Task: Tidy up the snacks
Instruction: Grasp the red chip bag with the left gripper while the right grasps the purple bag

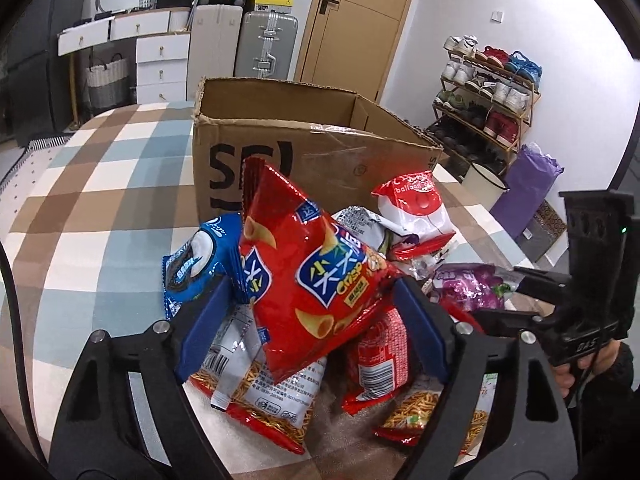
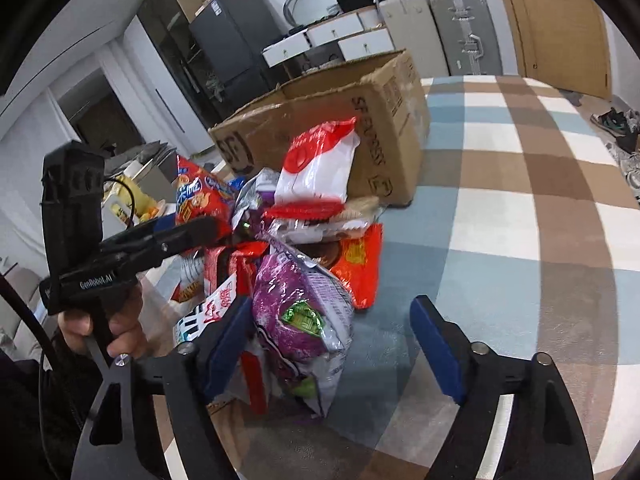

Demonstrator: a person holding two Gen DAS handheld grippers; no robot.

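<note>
Left gripper (image 1: 316, 316) pinches the red crisp bag (image 1: 308, 276) atop the snack pile, while right gripper (image 2: 332, 354) straddles the purple bag (image 2: 304, 320), 1 pad touching, both probably bound for the open cardboard box (image 1: 320, 152) at 12 o'clock, with bare checked tablecloth (image 2: 520, 208) at 3 o'clock.

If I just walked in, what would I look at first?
Probably the shiny red chip bag, sticking up from a heap of snacks on the checked tablecloth, right between the left claw pads. Behind the heap stands a big open cardboard box. Beside the red bag, a purple snack bag lies inside the right claw.
</note>
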